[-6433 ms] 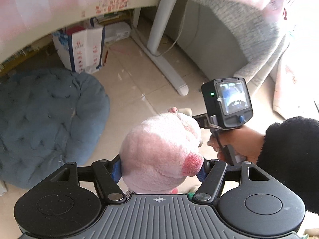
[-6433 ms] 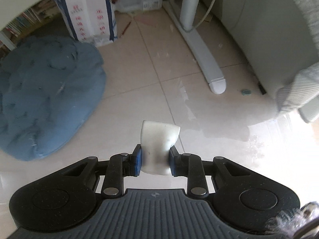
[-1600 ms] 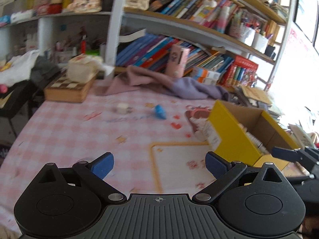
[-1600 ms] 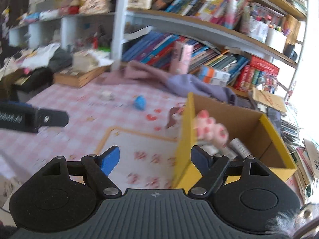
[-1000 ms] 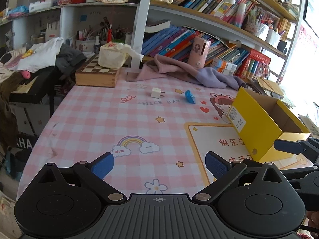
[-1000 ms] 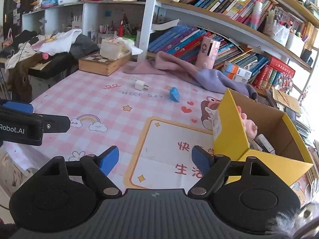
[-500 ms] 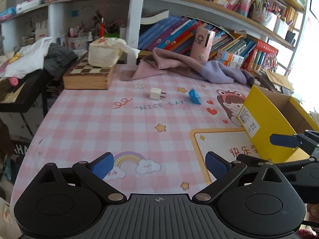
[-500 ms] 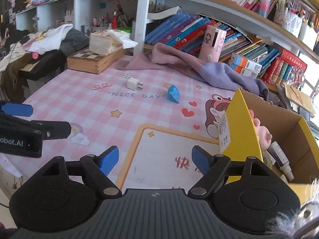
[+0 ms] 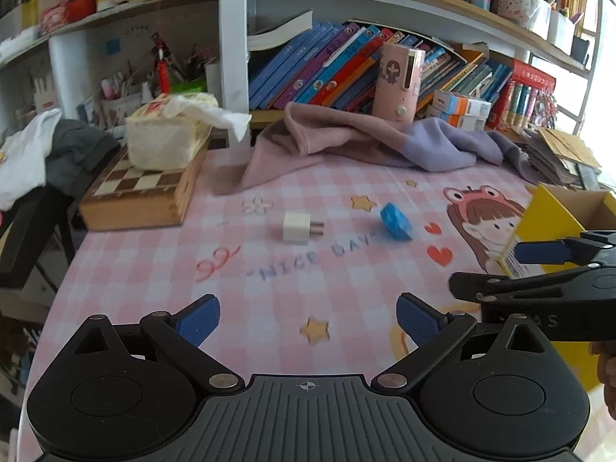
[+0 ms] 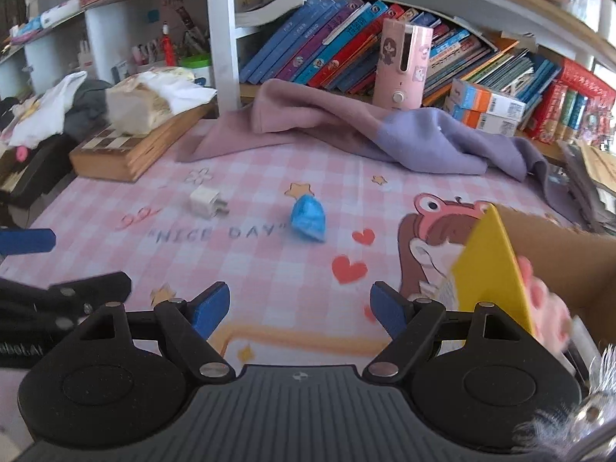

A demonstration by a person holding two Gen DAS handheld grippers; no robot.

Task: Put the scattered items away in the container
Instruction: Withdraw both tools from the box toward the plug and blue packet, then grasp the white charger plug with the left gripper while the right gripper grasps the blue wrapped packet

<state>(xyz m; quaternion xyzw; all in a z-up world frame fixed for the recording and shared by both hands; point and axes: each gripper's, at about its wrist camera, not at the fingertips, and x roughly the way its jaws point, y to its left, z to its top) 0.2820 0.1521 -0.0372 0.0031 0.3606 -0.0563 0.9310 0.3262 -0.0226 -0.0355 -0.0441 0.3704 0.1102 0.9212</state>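
Both grippers, left [image 9: 308, 317] and right [image 10: 300, 310], had closed on the desk [image 9: 154, 269] within the last second, fingers spread and empty. White plug [image 9: 298, 228] and blue item [image 10: 308, 219] lay loose mid-desk, well apart from the yellow box [image 10: 489, 269]; judged next pickups.

The yellow box [image 10: 496, 269] runs off the right edge, its blurred pink contents [image 10: 546, 315] perhaps a plush toy.

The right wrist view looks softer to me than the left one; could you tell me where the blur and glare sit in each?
Right wrist view: motion blur smears the yellow box, the pink toy inside it and the white charger. Left wrist view: mostly sharp, though the blue item is slightly smeared, and window glare washes out the right edge; fisheye bends the shelves.
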